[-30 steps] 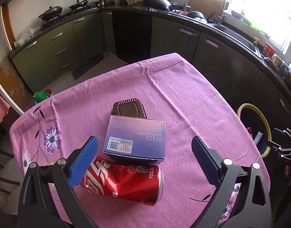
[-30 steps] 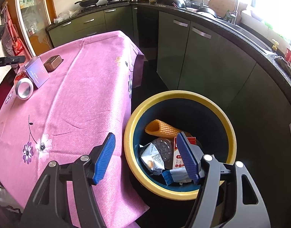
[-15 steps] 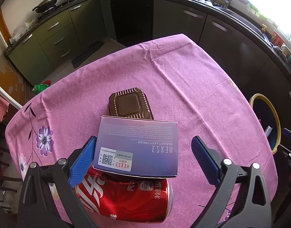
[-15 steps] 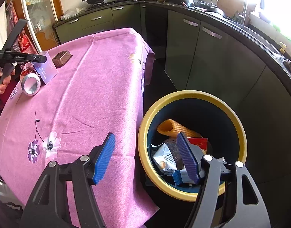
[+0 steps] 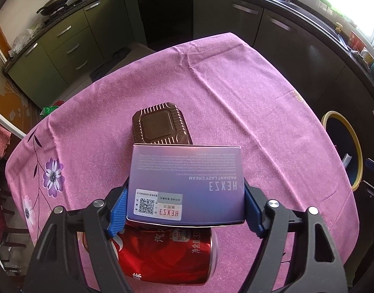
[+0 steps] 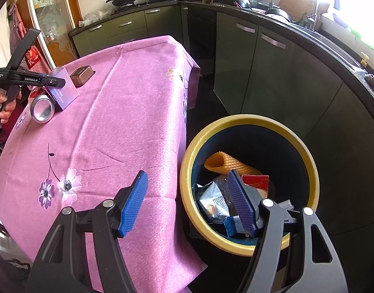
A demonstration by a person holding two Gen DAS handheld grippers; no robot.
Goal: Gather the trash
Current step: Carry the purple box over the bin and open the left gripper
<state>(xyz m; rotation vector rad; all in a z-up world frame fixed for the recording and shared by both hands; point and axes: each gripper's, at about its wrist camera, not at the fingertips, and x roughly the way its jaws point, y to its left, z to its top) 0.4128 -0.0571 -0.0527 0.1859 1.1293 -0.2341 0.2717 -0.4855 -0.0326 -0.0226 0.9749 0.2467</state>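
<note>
A purple carton (image 5: 187, 183) stands on the pink tablecloth (image 5: 236, 92), leaning over a red soda can (image 5: 167, 256) that lies on its side. Behind the carton sits a brown plastic tray (image 5: 160, 127). My left gripper (image 5: 185, 212) is closing around the carton, and its blue pads (image 5: 118, 210) touch both short sides. In the right wrist view the carton (image 6: 63, 90), can (image 6: 41, 108) and tray (image 6: 82, 74) are at the table's far left. My right gripper (image 6: 189, 205) hangs open and empty between the table edge and the trash bin (image 6: 236, 119).
The yellow-rimmed bin holds wrappers, a red carton and an orange foam sleeve (image 6: 226, 163). Dark kitchen cabinets (image 6: 272, 73) curve behind the table and bin. A hand (image 6: 6, 107) holds the left gripper's handle at the left edge.
My left gripper came down and forward over the can, and its jaws narrowed onto the purple carton's sides. The right gripper stayed over the bin's edge, open as before.
</note>
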